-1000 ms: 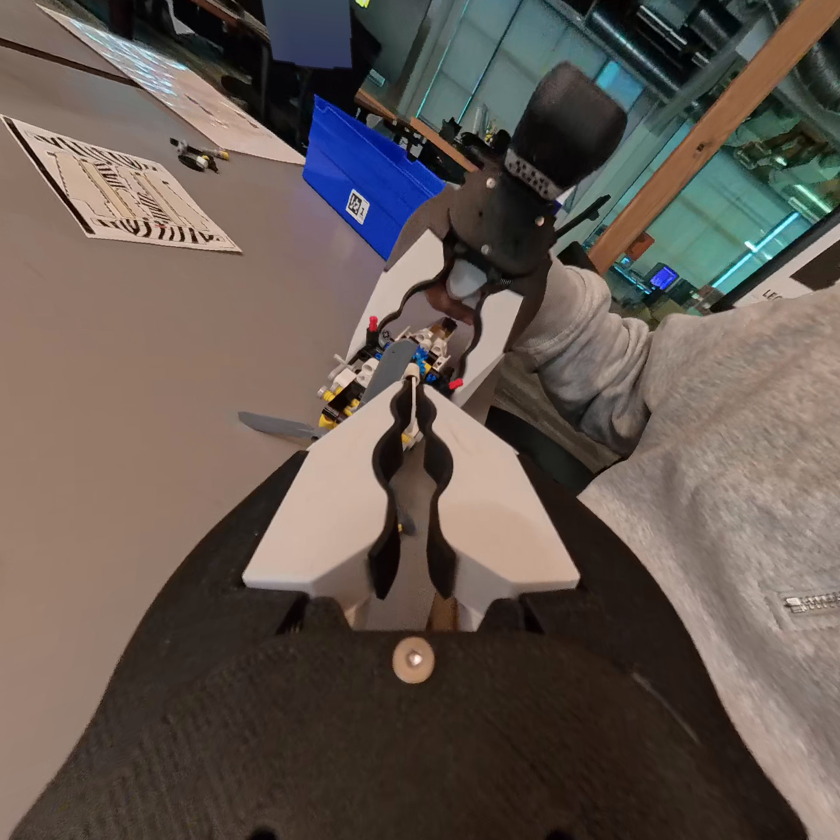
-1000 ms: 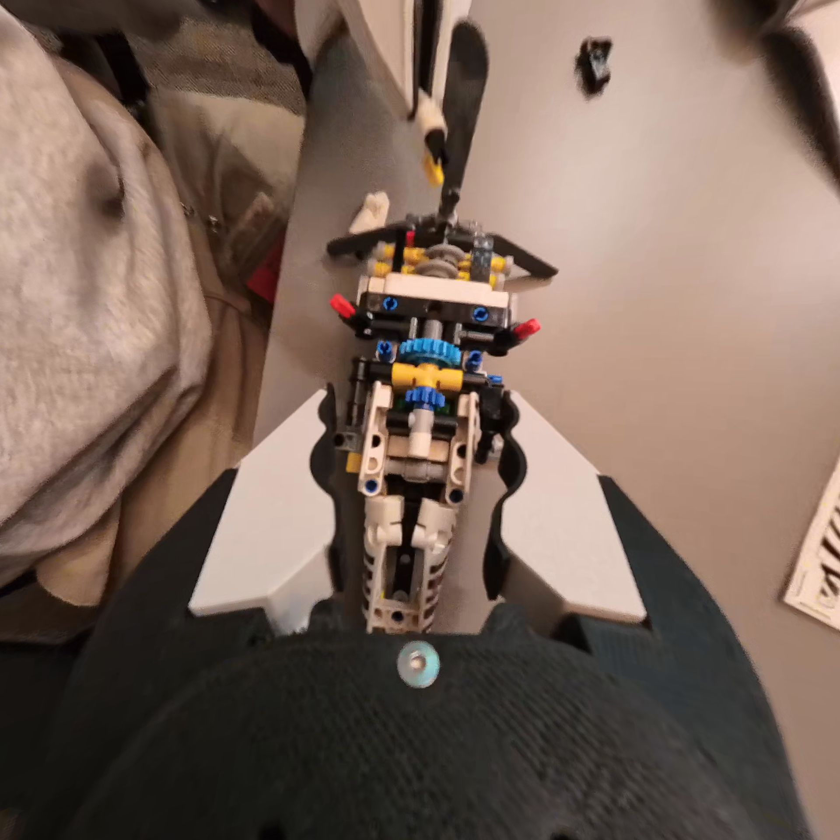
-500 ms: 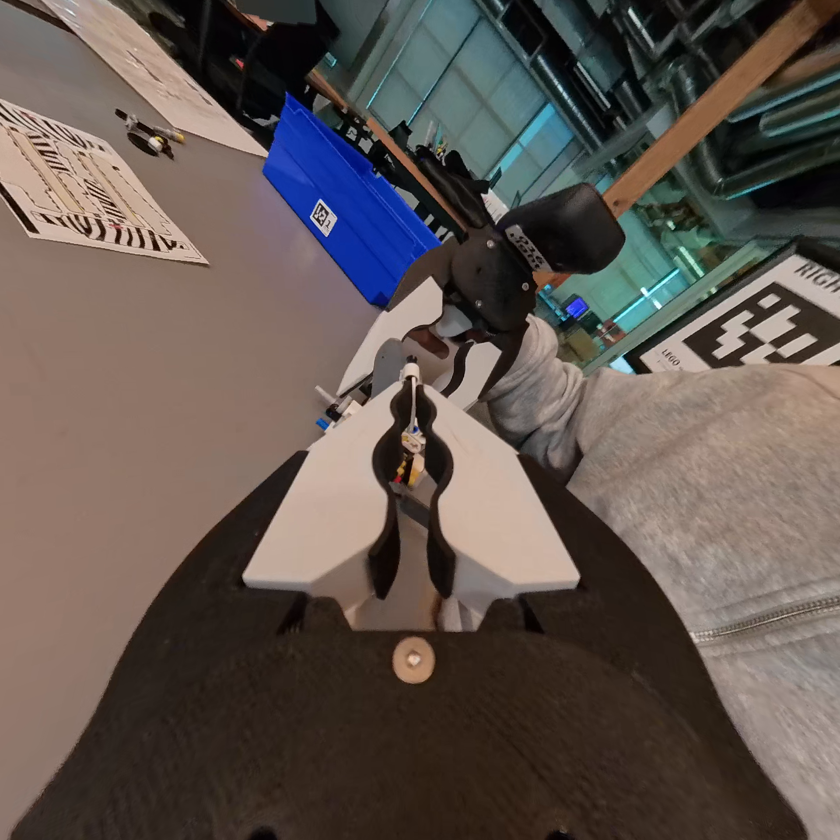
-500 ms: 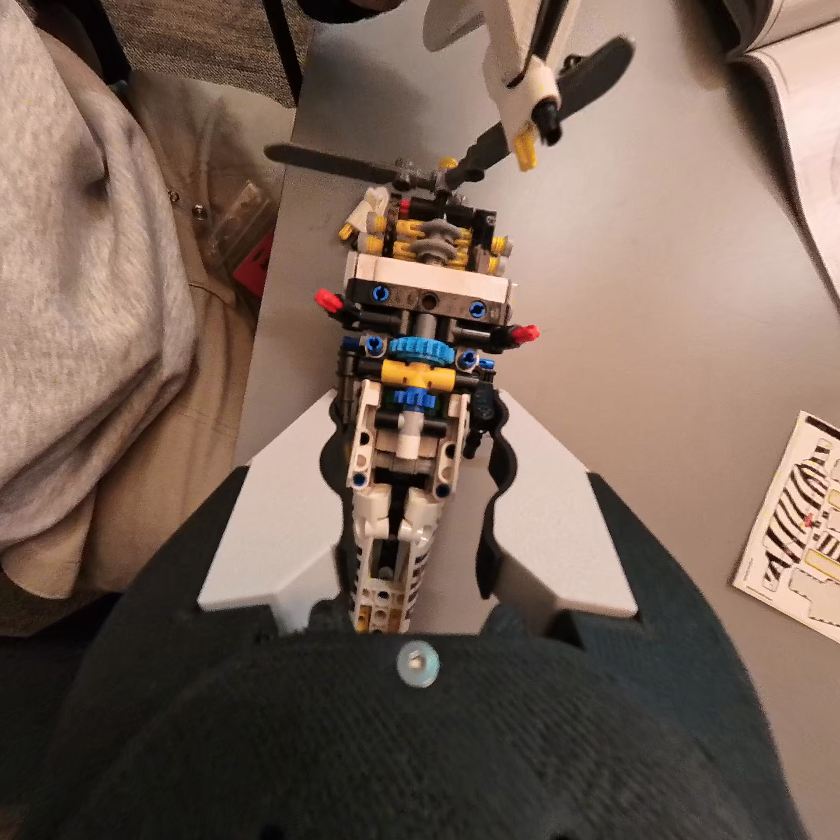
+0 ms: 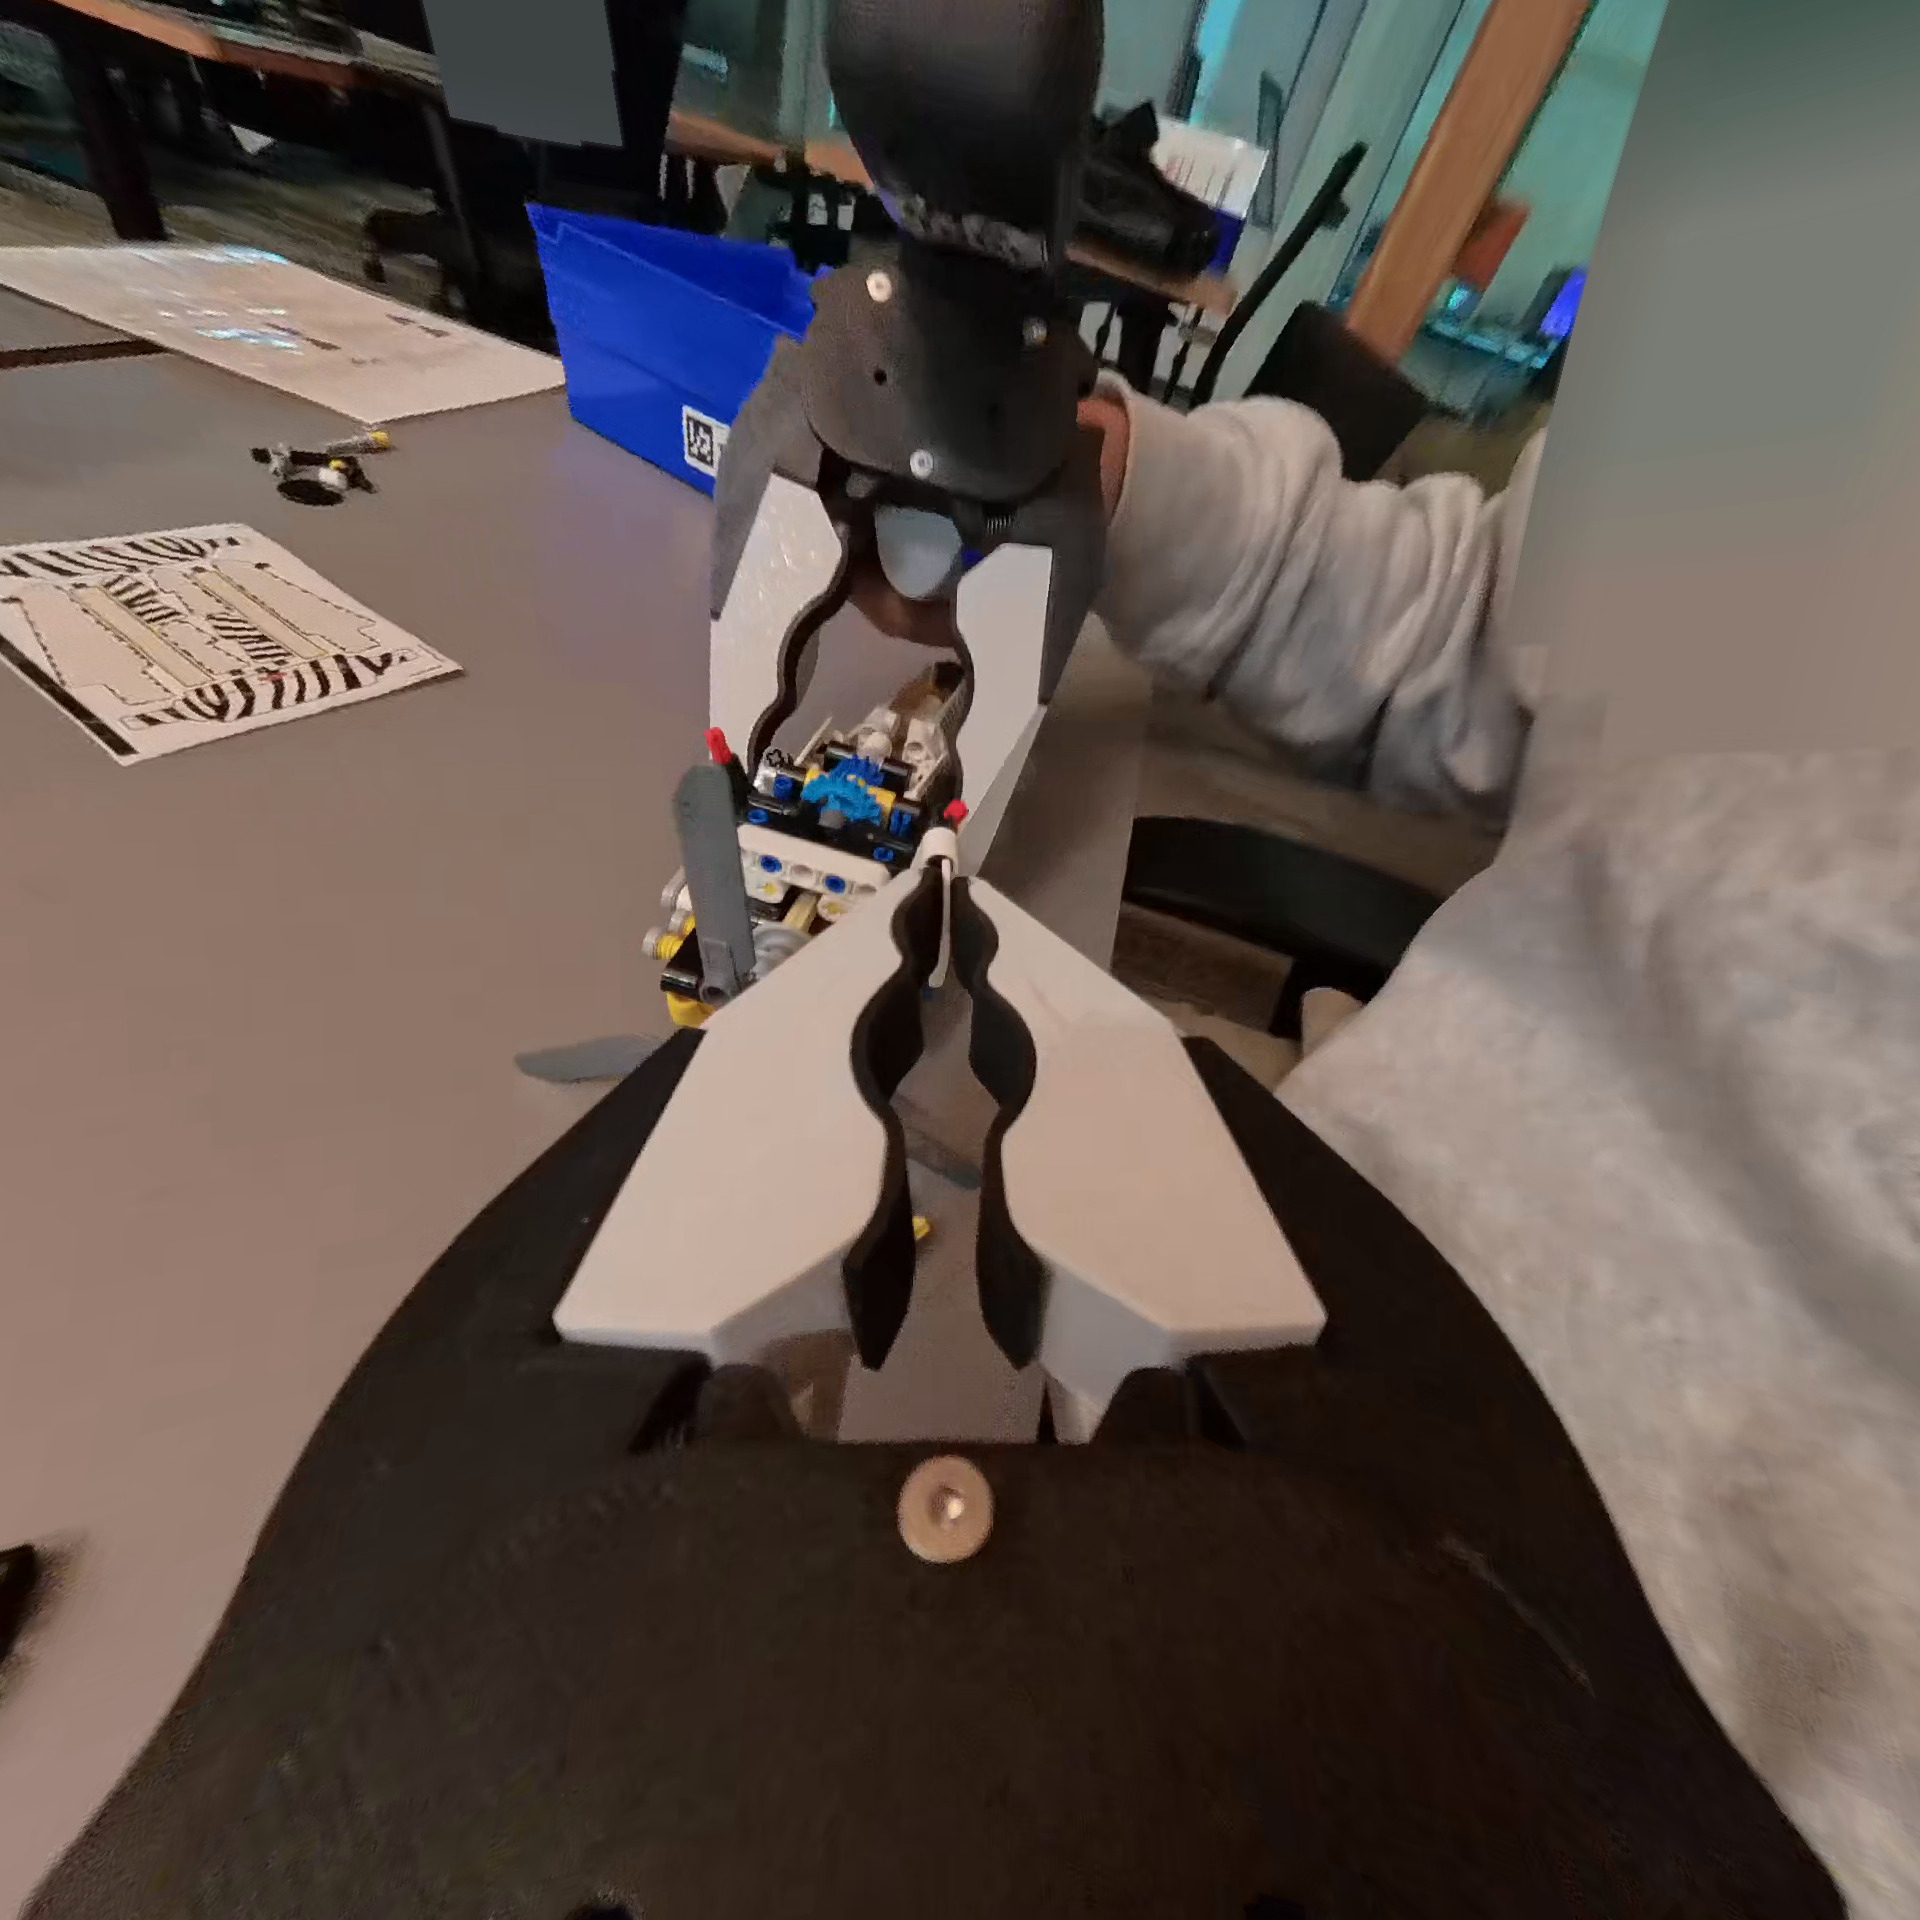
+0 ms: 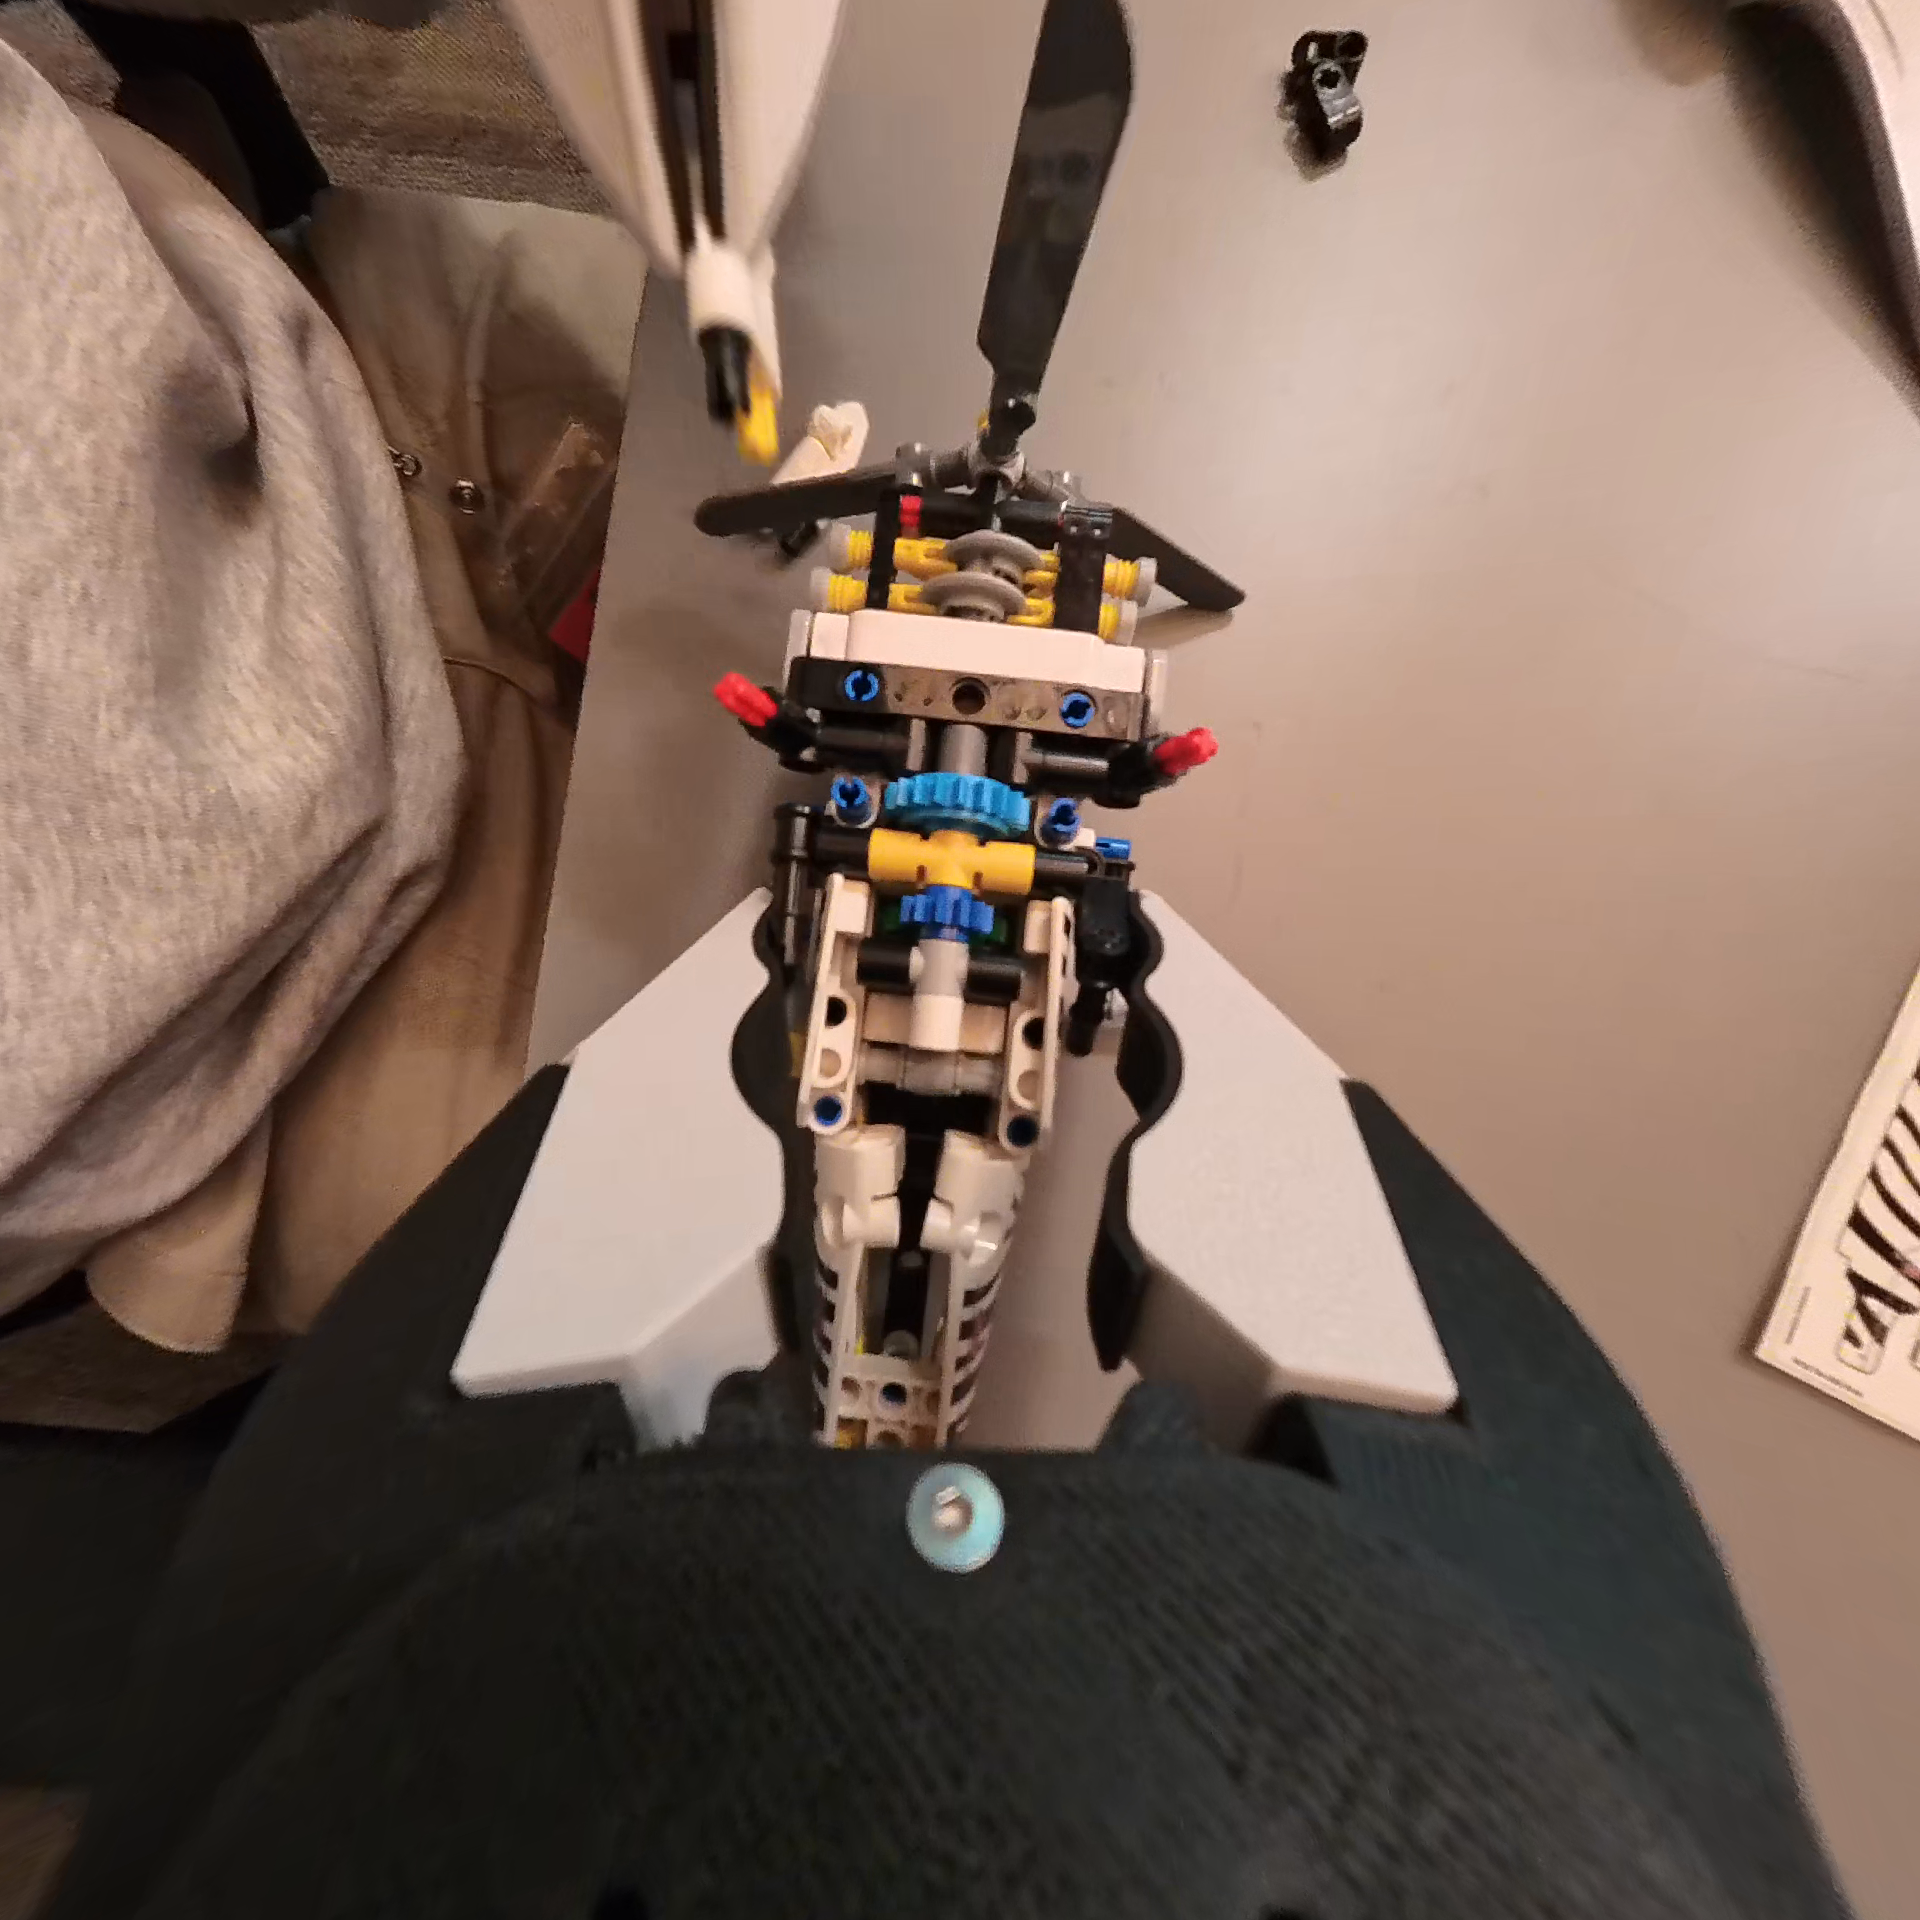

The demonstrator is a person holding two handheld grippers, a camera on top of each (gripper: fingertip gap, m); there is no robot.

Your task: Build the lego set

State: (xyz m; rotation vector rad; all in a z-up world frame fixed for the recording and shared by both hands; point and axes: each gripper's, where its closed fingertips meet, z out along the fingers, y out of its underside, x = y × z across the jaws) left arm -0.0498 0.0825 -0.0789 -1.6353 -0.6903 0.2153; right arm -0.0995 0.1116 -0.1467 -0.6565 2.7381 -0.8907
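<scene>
Lego model (image 6: 940, 935) sits lengthwise between the fingers of my right claw (image 6: 951, 935), its white tail end running back toward the camera. The black pads press on both flanks of the body, so that claw is clamped on the model. At the model's far end I see a dark grey rotor blade (image 6: 1055, 208) standing out from the hub, with two shorter black blades spread to either side of it. Blue gears and a yellow connector lie along the model's middle, and red pins stick out on both flanks.

My left claw (image 5: 940, 925) is beyond the model's rotor end, its tips nipped tight on a small white piece with black and yellow ends (image 6: 732, 312). That piece hangs just beside the rotor hub, apart from it. From the left wrist view, my right claw (image 5: 868, 717) faces me from behind the model.

Everything lies over the grey bench (image 5: 312, 935). A striped sticker sheet (image 5: 197, 634) lies on the bench well to the left of the model, with a blue bin (image 5: 644, 322) farther behind it. A small black lego part (image 6: 1325, 88) rests on the bench past the rotor blade. A grey sleeve (image 5: 1299, 582) reaches in behind the right claw.
</scene>
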